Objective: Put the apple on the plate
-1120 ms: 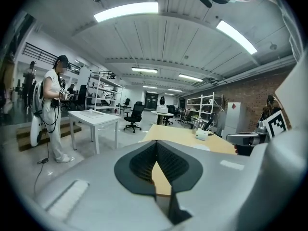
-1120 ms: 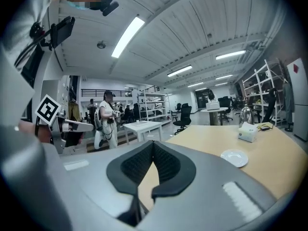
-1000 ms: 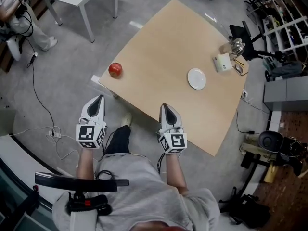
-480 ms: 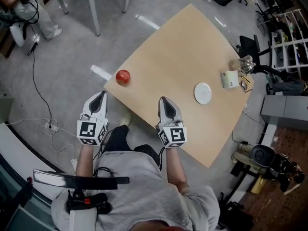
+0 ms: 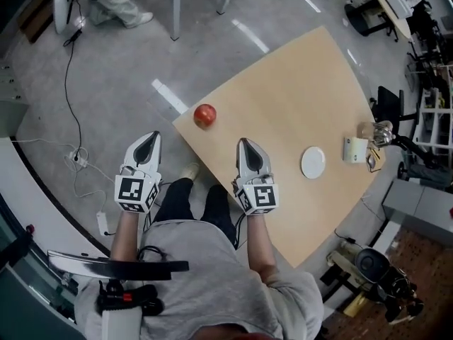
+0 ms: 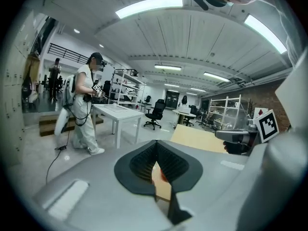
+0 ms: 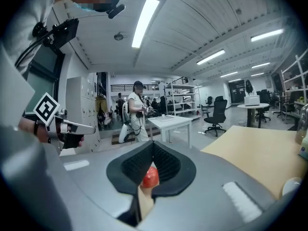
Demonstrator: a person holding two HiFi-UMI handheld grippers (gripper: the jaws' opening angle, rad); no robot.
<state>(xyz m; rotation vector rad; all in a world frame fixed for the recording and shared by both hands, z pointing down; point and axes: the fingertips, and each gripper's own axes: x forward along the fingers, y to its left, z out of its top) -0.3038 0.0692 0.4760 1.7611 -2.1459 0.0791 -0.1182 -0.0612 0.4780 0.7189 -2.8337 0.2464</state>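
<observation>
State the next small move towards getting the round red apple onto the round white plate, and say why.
Probably open the right gripper: its jaws are together, and the round red apple lies untouched straight ahead of them, near a corner of the tan wooden table, apart from the round white plate.

**Operator:** Is any legible text, label, brand, number or sign present?

**Technician:** None. The left gripper [image 5: 150, 140] bears a marker cube [image 5: 134, 193], and the right gripper [image 5: 248, 149] bears a second marker cube [image 5: 258, 198]. Both show black-and-white square patterns only, with no letters or digits. The white box [image 5: 354, 149] is too small to read.
</observation>
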